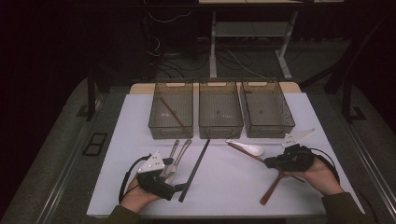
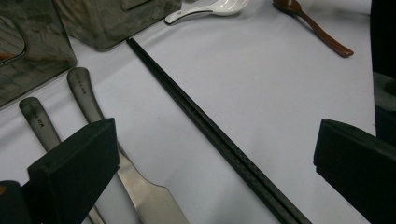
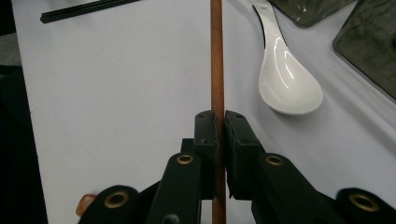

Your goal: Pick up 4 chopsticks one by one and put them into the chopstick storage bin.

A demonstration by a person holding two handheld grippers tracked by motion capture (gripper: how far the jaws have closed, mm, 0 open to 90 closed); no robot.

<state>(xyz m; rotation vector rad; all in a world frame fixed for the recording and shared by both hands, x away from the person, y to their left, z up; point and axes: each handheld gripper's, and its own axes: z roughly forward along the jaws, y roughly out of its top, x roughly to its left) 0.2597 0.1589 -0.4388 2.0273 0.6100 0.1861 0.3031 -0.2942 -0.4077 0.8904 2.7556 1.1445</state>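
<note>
Right gripper [image 3: 219, 126]: clamped shut on the brown chopstick [image 3: 216, 60], pads pinching it from both sides, partway along its length.
Held stick: seen in the high view running from near the white spoon [image 1: 252, 149] back under the right gripper [image 1: 271, 162]; appeared lifted off the white mat [image 1: 224, 186] at the gripped part, though hard to tell for sure.
Second brown piece [image 1: 272, 187]: lay on the mat just below the right hand, crossing close to the held stick; looked like a wooden spoon, end unclear.
Handling, judged: light, stiff, thin and round, so prone to rolling or swivelling between the pads; best taken near the middle for balance, squarely across the pads.
Risk, judged: a grip toward one end likely to let the far tip droop and catch on a bin rim.
Left gripper [image 2: 215, 154]: jaws stood wide apart, nothing between the pads but the black chopstick [image 2: 219, 140] lying on the mat beneath.
Near the left gripper: two metal knives [image 2: 93, 112] side by side, just beside the left jaw.
Bins [image 1: 221, 133]: three clear trays in a row at the far edge of the mat; leftmost already held one brown stick [image 1: 173, 114].
</note>
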